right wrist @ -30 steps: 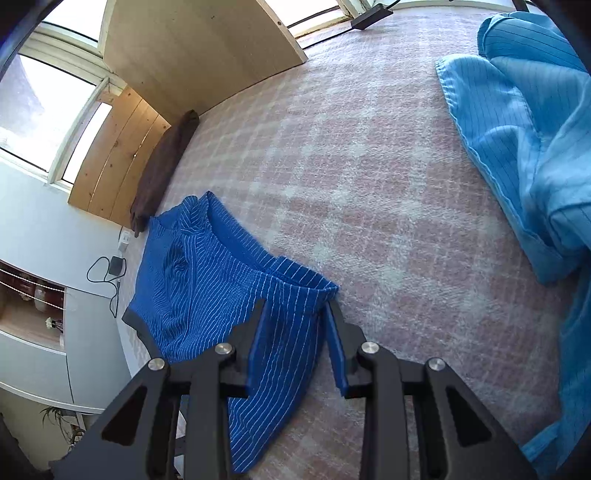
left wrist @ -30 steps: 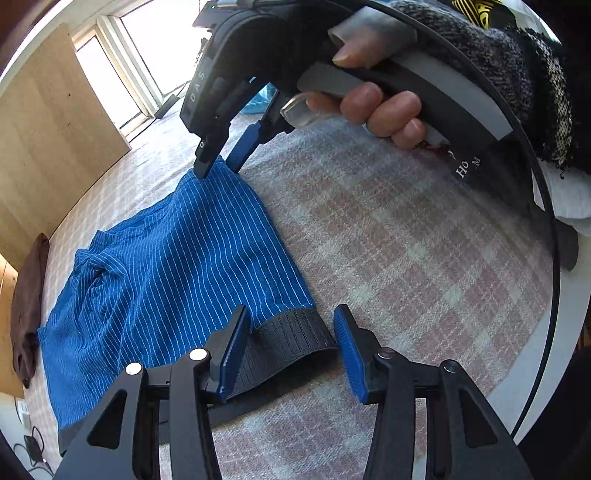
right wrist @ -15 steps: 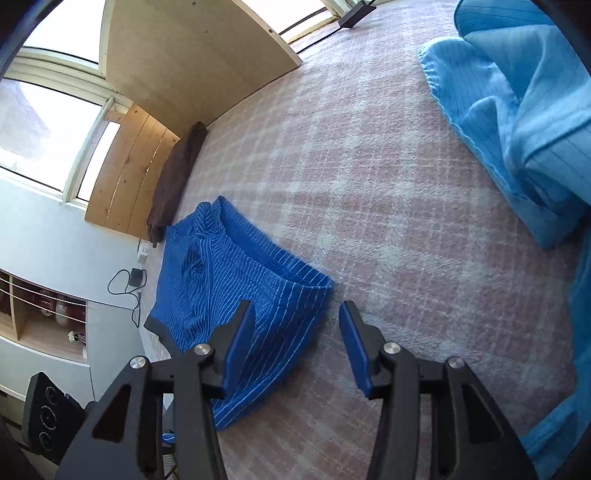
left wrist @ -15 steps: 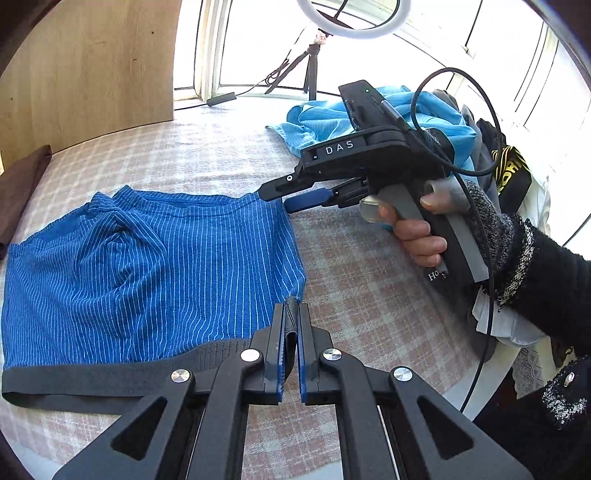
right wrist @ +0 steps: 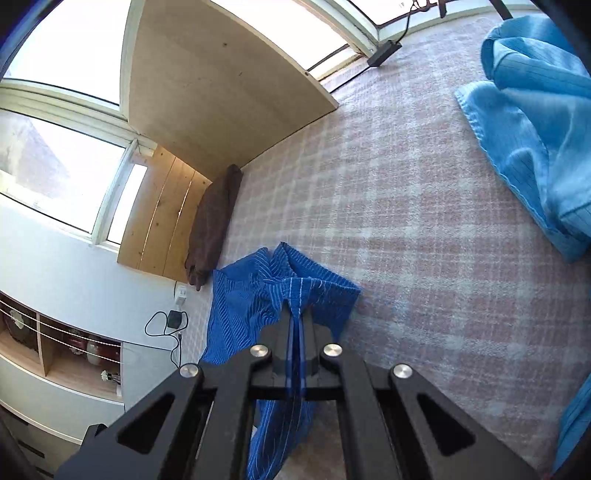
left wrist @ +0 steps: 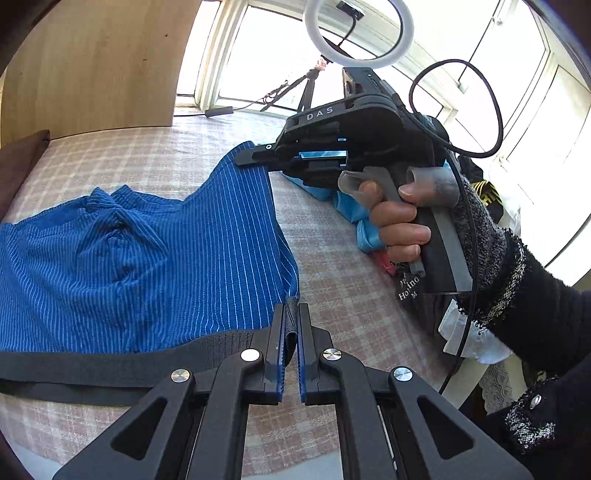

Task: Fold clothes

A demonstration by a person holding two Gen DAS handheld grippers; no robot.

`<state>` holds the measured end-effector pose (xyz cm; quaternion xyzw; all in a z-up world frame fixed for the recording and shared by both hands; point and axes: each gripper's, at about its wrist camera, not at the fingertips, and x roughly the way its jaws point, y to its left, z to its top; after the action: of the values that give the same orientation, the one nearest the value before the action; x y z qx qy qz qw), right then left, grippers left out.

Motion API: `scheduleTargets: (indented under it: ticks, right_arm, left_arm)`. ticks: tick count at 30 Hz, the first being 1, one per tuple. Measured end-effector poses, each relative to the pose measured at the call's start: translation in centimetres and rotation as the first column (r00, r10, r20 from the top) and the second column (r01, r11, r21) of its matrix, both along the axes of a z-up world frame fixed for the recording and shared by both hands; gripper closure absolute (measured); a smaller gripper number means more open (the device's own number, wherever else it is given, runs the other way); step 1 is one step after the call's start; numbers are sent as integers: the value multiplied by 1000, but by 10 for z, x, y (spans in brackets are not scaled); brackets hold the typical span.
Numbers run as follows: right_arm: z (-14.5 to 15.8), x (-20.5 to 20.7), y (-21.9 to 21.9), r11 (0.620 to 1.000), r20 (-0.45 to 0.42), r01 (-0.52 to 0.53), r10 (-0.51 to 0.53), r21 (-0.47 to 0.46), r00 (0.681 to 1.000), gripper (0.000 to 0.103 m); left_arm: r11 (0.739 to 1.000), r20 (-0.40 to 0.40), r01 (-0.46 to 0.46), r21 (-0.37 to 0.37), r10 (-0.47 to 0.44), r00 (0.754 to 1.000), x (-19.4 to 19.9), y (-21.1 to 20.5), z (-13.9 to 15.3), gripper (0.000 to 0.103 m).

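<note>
Blue striped shorts [left wrist: 147, 258] with a black waistband [left wrist: 110, 365] lie on the pink checked bed cover [left wrist: 351, 295]. My left gripper [left wrist: 291, 314] is shut on the right end of the waistband. My right gripper [right wrist: 295, 314] is shut on the hem corner of the shorts [right wrist: 266, 295] and lifts it off the cover; it also shows in the left wrist view [left wrist: 255, 157], holding the far corner raised. The cloth between the two grippers hangs stretched.
A light blue garment [right wrist: 535, 129] is piled at the right of the bed. A brown cloth [right wrist: 214, 221] lies along the wooden headboard [right wrist: 221, 74]. A ring light on a tripod [left wrist: 354, 33] stands by the window. More clothes lie near the hand [left wrist: 354, 214].
My right gripper has closed on the hem corner and lifted it. My left gripper stays shut on the waistband, raised slightly; a second ago both were open.
</note>
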<state>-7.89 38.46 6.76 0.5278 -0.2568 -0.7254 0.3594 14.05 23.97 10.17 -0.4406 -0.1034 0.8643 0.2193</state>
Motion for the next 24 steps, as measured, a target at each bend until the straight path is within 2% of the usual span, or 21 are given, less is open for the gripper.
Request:
scheduleTargets:
  ticks: [3, 6, 10, 12, 15, 19, 24]
  right_arm:
    - [22, 4, -59, 997, -83, -76, 79, 31, 993, 101]
    - [36, 6, -129, 987, -132, -149, 156, 59, 979, 101]
    - [35, 13, -233, 961, -170, -232, 255, 148, 952, 101]
    - [24, 17, -280, 943, -164, -262, 297, 205, 941, 101]
    - [2, 21, -336, 911, -149, -287, 341, 296, 928, 101]
    - [-23, 25, -374, 878, -135, -280, 354, 388, 925, 101]
    - [-44, 15, -386, 865, -96, -229, 300, 446, 949, 101]
  left_arm:
    - [992, -20, -101, 71, 102, 995, 10, -55, 11, 99]
    - [966, -34, -222, 132, 228, 973, 24, -119, 15, 99]
    - [909, 25, -373, 185, 375, 927, 36, -199, -7, 99]
    - [891, 55, -421, 171, 418, 907, 39, -230, -23, 99]
    - [873, 114, -449, 192, 435, 893, 45, -267, -53, 99]
    - [858, 174, -466, 217, 436, 883, 44, -299, -74, 99]
    - [877, 197, -431, 213, 394, 898, 32, -317, -84, 99]
